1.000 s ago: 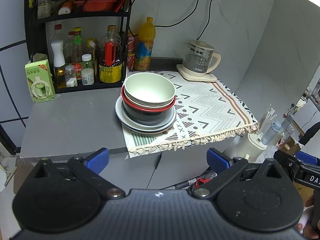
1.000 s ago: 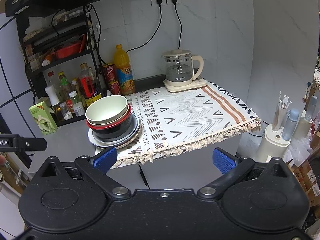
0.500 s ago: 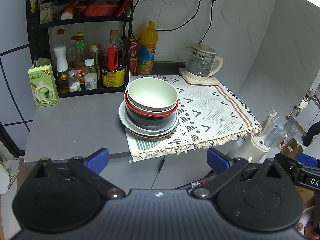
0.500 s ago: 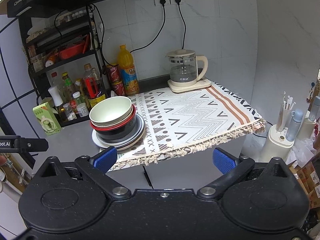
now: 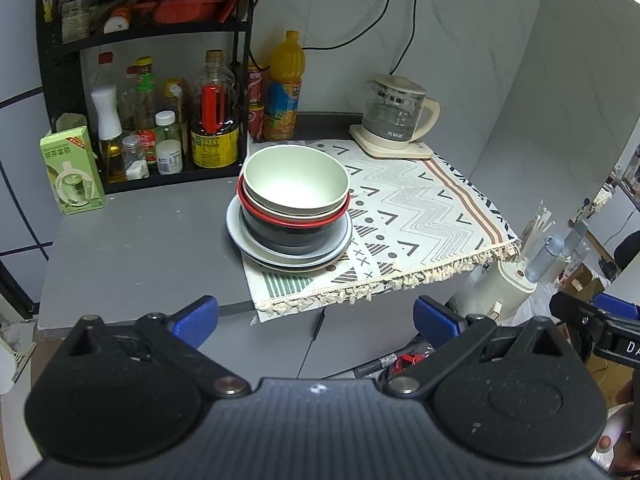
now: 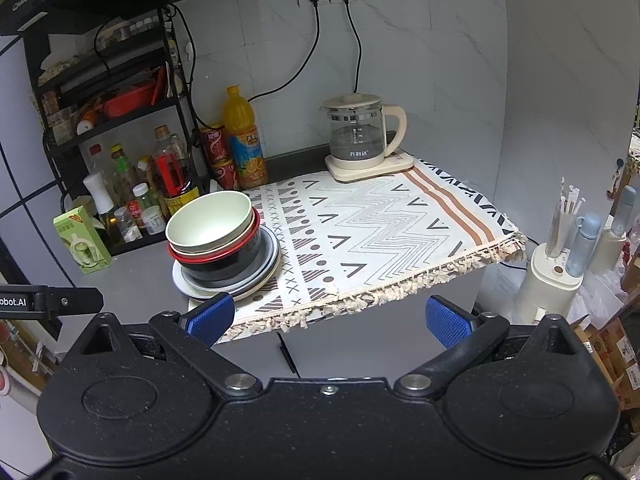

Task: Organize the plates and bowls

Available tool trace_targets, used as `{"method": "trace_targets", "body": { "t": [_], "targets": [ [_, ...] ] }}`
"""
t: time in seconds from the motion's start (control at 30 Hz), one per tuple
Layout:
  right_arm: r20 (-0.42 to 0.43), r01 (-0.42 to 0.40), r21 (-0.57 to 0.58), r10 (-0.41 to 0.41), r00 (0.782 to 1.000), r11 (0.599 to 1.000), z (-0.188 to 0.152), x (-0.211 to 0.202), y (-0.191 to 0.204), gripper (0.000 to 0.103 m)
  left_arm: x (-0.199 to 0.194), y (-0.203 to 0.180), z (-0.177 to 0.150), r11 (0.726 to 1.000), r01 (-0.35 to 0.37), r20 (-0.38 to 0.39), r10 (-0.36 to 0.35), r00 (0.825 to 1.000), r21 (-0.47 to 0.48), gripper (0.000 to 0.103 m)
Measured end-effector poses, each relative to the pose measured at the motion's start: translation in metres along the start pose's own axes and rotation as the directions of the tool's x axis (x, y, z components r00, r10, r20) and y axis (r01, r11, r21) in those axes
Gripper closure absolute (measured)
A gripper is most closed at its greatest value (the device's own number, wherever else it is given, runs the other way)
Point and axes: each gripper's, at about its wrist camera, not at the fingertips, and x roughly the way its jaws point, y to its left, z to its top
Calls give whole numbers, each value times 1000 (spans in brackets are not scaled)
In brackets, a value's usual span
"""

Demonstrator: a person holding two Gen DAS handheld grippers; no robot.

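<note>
A stack of dishes stands at the left edge of the patterned cloth (image 5: 420,216). A pale green bowl (image 5: 296,182) is on top, nested in a red-rimmed bowl (image 5: 294,220) and a dark bowl (image 5: 292,236), all on grey plates (image 5: 256,248). The stack also shows in the right wrist view, with the green bowl (image 6: 208,220) on top. My left gripper (image 5: 316,320) is open and empty, in front of the counter edge, short of the stack. My right gripper (image 6: 328,320) is open and empty, also off the counter front.
A black rack (image 5: 60,80) with bottles (image 5: 214,120) stands at the back left, with a green carton (image 5: 72,172) beside it. An orange juice bottle (image 5: 284,88) and a glass kettle (image 5: 394,116) stand at the back. A white holder with straws (image 6: 556,272) stands off the counter's right side.
Both grippers have moved closer to the counter, so the dish stack looks larger and nearer. Both grippers stay open and empty. The dishes have not moved.
</note>
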Motion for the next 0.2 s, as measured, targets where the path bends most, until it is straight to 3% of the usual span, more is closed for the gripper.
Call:
{"method": "trace_targets", "body": {
  "t": [0.2],
  "targets": [
    [-12,3,8,-3,1000,1000,0,8,1,0,11,1,4,1000,8,-13,-8,1000,0,0]
  ]
}}
